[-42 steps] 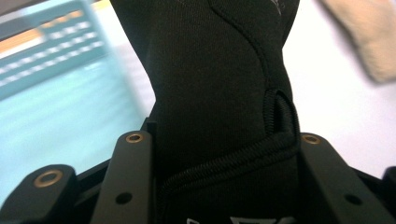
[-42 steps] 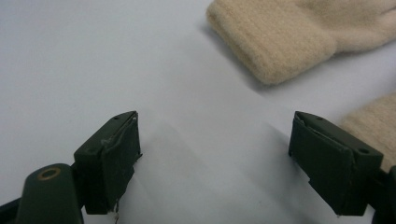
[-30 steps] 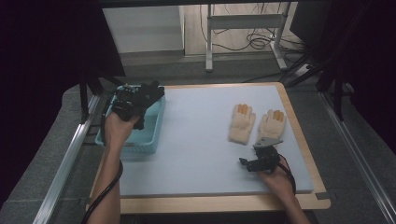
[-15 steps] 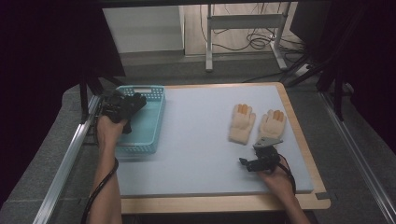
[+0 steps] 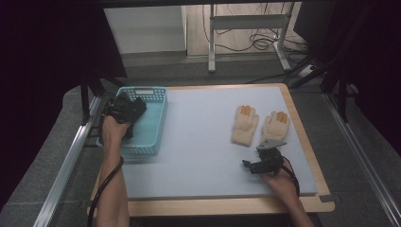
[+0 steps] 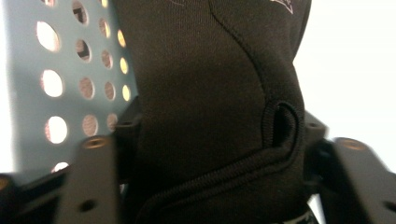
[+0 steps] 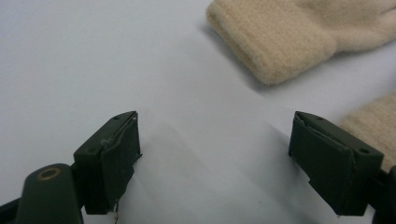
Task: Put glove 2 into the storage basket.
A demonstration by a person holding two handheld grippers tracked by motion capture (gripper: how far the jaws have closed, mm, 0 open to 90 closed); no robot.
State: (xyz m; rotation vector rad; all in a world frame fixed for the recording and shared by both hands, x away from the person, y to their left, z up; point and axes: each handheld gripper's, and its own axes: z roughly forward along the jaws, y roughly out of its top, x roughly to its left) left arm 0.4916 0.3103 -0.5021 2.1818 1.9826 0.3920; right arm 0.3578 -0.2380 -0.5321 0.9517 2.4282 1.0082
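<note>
Two cream gloves (image 5: pixel 245 124) just beyond the right claw (image 5: pixel 248 165), blue basket (image 5: pixel 153 124) far left.

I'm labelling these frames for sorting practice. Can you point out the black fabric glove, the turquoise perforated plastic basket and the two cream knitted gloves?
Black fabric glove (image 6: pixel 210 93), left gripper view, palm panel.
Turquoise perforated plastic basket (image 5: pixel 158 111), high view, right wall.
Cream knitted gloves (image 5: pixel 244 124), high view, left one's palm.

The black glove (image 6: pixel 205 107) hides the left gripper's fingers — its top is cut off.

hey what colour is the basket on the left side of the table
Light teal-blue plastic basket, its walls pierced with holes; clearest in the high view.
</note>
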